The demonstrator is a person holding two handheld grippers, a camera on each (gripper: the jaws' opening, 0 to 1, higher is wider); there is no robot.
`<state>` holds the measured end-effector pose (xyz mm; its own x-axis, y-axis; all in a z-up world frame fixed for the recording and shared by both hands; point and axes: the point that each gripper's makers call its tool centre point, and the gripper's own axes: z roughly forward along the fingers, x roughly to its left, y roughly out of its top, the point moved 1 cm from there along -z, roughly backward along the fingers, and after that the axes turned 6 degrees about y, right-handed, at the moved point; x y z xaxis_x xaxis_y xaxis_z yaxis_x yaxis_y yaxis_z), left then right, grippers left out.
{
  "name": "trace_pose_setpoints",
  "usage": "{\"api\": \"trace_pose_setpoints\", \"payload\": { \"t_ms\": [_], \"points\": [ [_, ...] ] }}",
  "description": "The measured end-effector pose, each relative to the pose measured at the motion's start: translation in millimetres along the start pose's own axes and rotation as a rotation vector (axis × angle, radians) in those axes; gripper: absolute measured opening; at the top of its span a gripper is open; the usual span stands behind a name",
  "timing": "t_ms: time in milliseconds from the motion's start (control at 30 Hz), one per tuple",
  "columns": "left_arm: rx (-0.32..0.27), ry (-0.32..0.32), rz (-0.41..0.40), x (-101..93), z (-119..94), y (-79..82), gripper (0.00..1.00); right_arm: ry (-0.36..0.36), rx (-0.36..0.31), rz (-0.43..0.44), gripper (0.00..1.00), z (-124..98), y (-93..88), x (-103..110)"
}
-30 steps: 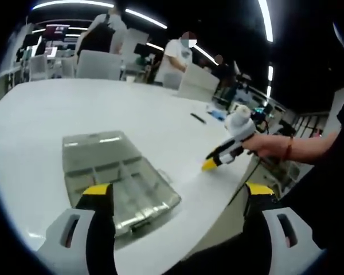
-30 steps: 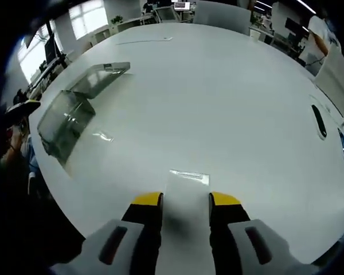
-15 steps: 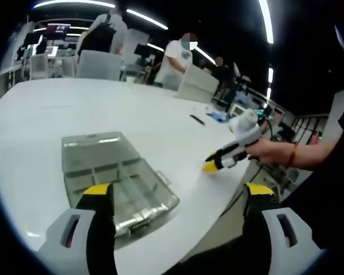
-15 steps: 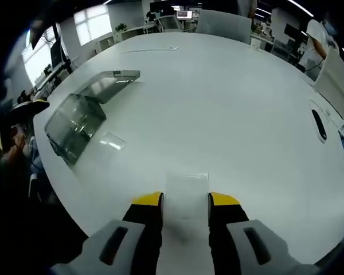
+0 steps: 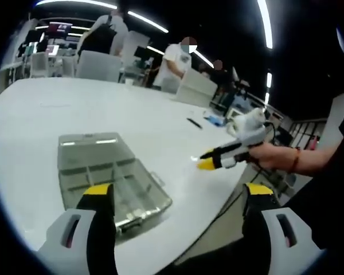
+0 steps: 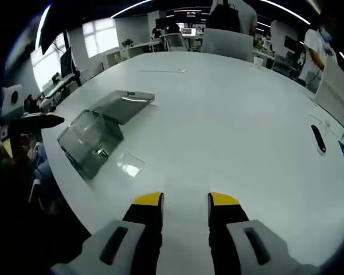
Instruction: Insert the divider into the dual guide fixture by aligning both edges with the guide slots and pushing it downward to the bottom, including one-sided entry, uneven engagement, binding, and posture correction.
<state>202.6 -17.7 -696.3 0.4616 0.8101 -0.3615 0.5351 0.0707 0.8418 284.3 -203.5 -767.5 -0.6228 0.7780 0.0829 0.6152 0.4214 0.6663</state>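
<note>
Big round white table [image 6: 229, 114], glossy, ceiling lights mirrored in its top. Open-plan office around it: long strip lights overhead, windows at the far side in the right gripper view, white chairs [image 5: 97, 64] pushed up to the far edge, desks and screens beyond. People [image 5: 175, 62] stand behind the chairs.

The dual guide fixture [image 5: 106, 177], a clear plastic compartment case with its lid laid open, lies flat near the table's edge. In the left gripper view it sits just ahead of the left gripper [image 5: 178, 197], whose yellow-tipped jaws stand wide apart with nothing between them; the left jaw overlaps the case's near corner in the picture, contact not clear. In the right gripper view the same case [image 6: 100, 134] lies well off to the left of the right gripper [image 6: 185, 201].

A small clear piece [image 6: 130, 165], flat on the table just beside the case, may be a loose divider; too faint to be sure.

Right gripper hovers over bare table, jaws close together. Between them a pale strip shows, possibly the clear divider, but I cannot tell it from the white tabletop, so whether the jaws are clamped on anything stays unclear. In the left gripper view that gripper [image 5: 209, 162] is held in a hand [image 5: 269, 156] over the table's edge.

A dark pen-like object [image 6: 316, 137] lies far right, well apart from everything.
</note>
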Motion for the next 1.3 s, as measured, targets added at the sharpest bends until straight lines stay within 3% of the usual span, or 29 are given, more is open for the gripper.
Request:
{"api": "trace_pose_setpoints", "payload": {
  "t_ms": [567,1300],
  "points": [
    [0.010,-0.037,0.006,0.5,-3.6,8.0,0.89,0.071,-0.115,0.001,0.26,-7.4,27.7,48.6],
    [0.016,-0.109,-0.019,-15.4,11.2,15.0,0.82,0.126,-0.230,-0.024,0.26,-17.4,48.4,84.7]
  ]
}}
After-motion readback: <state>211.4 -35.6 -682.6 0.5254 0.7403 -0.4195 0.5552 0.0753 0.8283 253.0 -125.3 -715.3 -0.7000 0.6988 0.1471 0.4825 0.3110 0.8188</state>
